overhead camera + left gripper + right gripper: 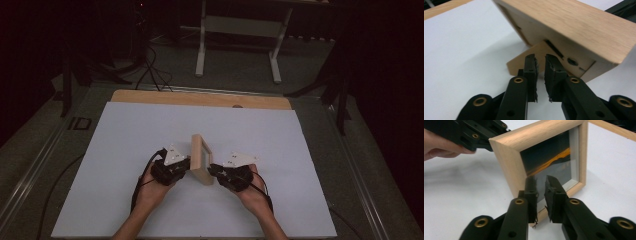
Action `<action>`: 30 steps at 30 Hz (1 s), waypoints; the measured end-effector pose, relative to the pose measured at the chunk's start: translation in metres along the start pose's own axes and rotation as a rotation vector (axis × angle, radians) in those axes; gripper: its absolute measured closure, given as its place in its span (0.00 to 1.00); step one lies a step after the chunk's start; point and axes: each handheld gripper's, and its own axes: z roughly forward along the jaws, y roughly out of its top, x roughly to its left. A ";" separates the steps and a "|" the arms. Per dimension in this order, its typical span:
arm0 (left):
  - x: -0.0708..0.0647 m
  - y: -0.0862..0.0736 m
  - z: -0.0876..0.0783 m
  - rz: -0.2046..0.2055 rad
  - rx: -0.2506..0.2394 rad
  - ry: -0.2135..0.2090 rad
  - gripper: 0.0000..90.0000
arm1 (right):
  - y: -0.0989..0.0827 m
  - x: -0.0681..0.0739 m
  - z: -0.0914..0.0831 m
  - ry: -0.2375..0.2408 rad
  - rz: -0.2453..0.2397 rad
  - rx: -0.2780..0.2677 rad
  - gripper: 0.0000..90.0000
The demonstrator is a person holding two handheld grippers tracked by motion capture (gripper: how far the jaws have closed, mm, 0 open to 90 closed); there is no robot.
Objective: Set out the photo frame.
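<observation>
A small light-wood picture frame (201, 159) stands upright on the white board (150, 130), between my two grippers. My left gripper (186, 167) points at its back; in the left gripper view the jaws (540, 58) stand a narrow gap apart with nothing between them, just short of the frame's back panel (574, 25) and its wooden prop (521, 62). My right gripper (212, 170) faces the front. Its jaws (541, 180) are also slightly apart and empty, close to the glass with a dark picture and an orange streak (549, 157). The left gripper (474, 132) shows behind the frame there.
The white board lies on a wooden tabletop whose far edge (200, 98) shows beyond it. Farther off a white table stand (240, 30) and cables (150, 70) are on the dark floor. Wide bare board surrounds the frame on all sides.
</observation>
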 end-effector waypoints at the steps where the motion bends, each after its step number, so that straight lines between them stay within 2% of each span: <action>1: 0.002 -0.001 -0.004 -0.015 -0.012 0.000 0.84 | 0.000 -0.001 -0.002 0.005 0.007 -0.008 0.82; 8: 0.004 -0.002 -0.012 -0.033 -0.034 0.010 0.73 | 0.000 -0.003 -0.006 0.014 0.016 -0.020 0.75; 9: 0.006 -0.001 -0.017 -0.039 -0.042 0.014 0.70 | 0.000 -0.003 -0.007 -0.001 0.009 -0.012 0.71; 13: 0.006 -0.002 -0.022 -0.048 -0.053 0.012 0.65 | -0.001 -0.003 -0.007 -0.012 0.004 -0.009 0.68; 19: 0.008 -0.002 -0.035 -0.068 -0.080 -0.004 0.59 | -0.002 -0.006 -0.011 -0.021 0.013 -0.011 0.66; 20: 0.008 -0.001 -0.040 -0.081 -0.100 -0.013 0.58 | -0.003 -0.007 -0.012 -0.023 0.014 -0.012 0.66; 25: 0.005 0.001 -0.046 -0.057 -0.113 -0.008 0.53 | -0.004 -0.007 -0.013 -0.027 0.019 -0.013 0.65; 30: 0.002 0.002 -0.049 -0.050 -0.125 -0.036 0.49 | -0.004 -0.008 -0.013 -0.028 0.017 -0.011 0.64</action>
